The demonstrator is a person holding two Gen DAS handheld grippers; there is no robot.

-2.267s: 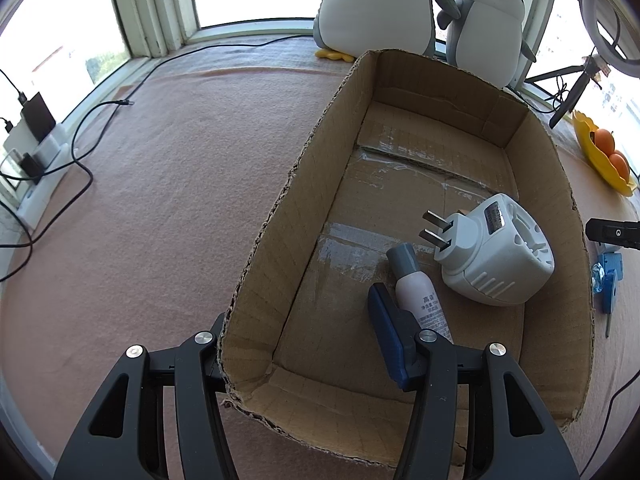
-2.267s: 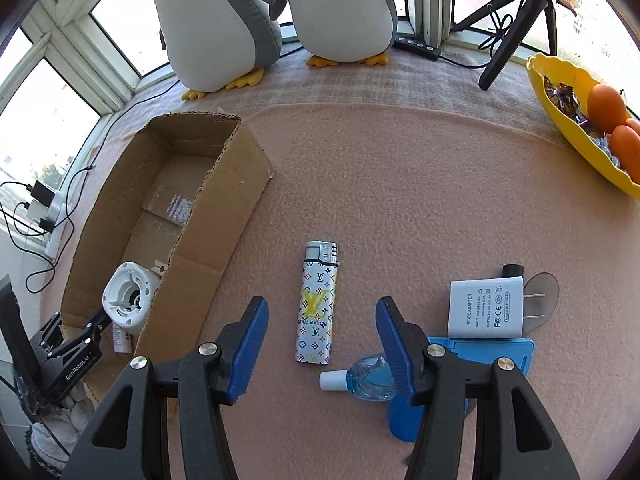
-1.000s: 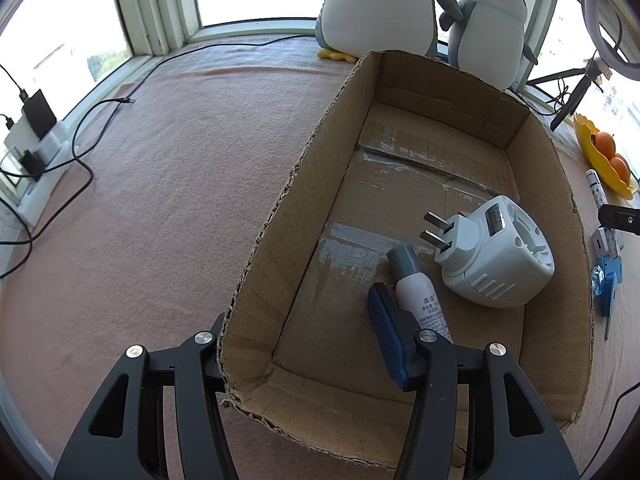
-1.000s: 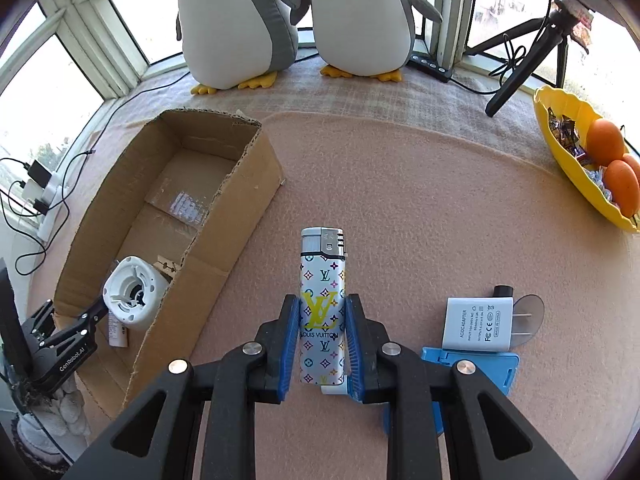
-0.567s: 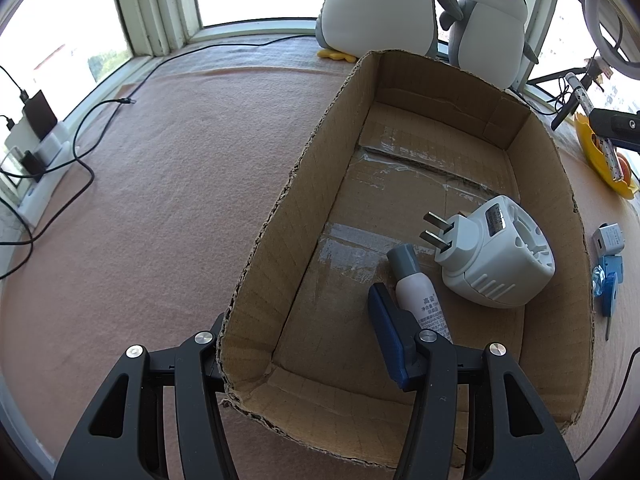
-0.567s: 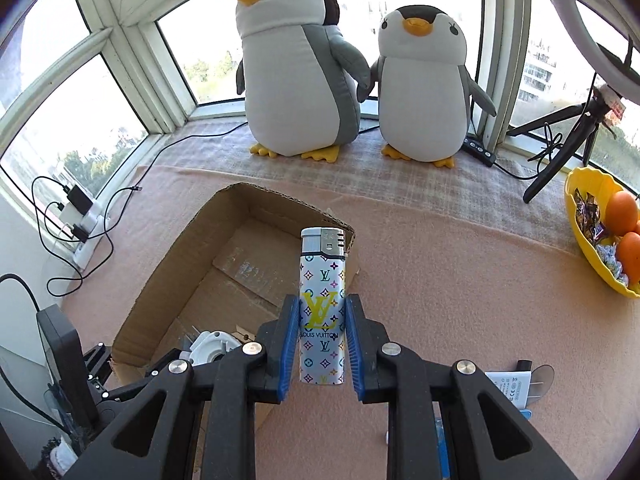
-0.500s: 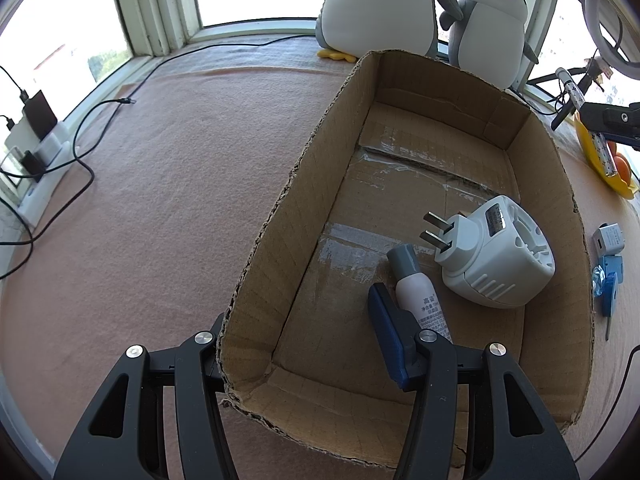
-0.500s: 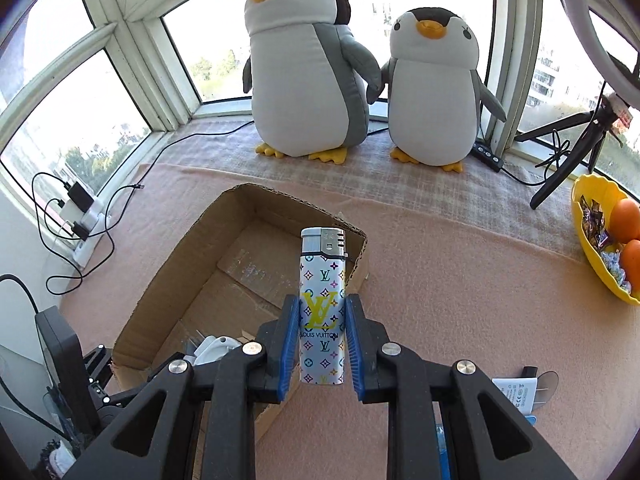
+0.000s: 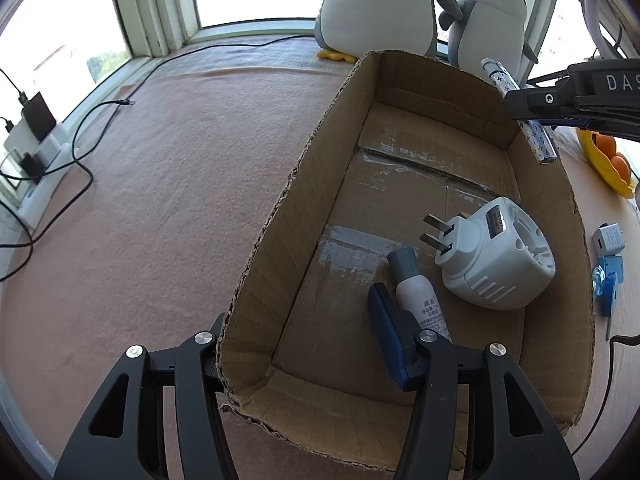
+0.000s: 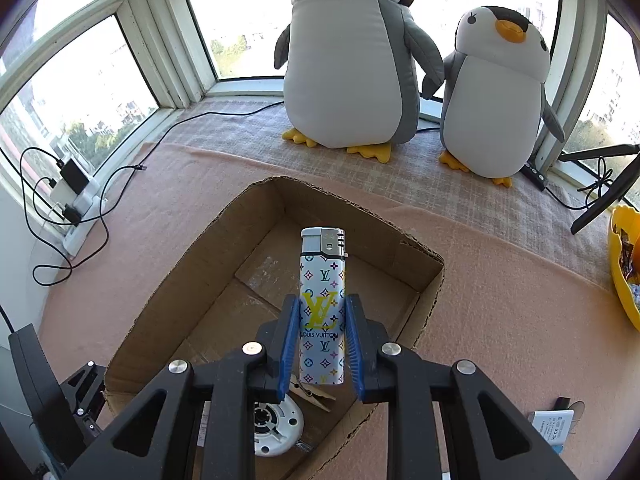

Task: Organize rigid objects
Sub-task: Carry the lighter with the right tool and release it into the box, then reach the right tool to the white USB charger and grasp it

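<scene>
Lifted off the pink cloth where it lay earlier, the lighter (image 10: 322, 304) is now held above the open cardboard box (image 10: 424, 304), over its far right part. Right gripper (image 10: 322, 346): blue pads clamped on both sides of the lighter's lower half, metal cap pointing away. Left gripper (image 9: 304, 344): closed across the near left wall of the box, one finger outside, the other inside, unmoved. Inside the box lie a white plug adapter (image 9: 494, 258) and a small spray bottle (image 9: 416, 294), touching near the right wall. Two penguin toys (image 10: 352, 52) stand beyond the box. A white charger (image 9: 609, 240) sits on the cloth to the right.
</scene>
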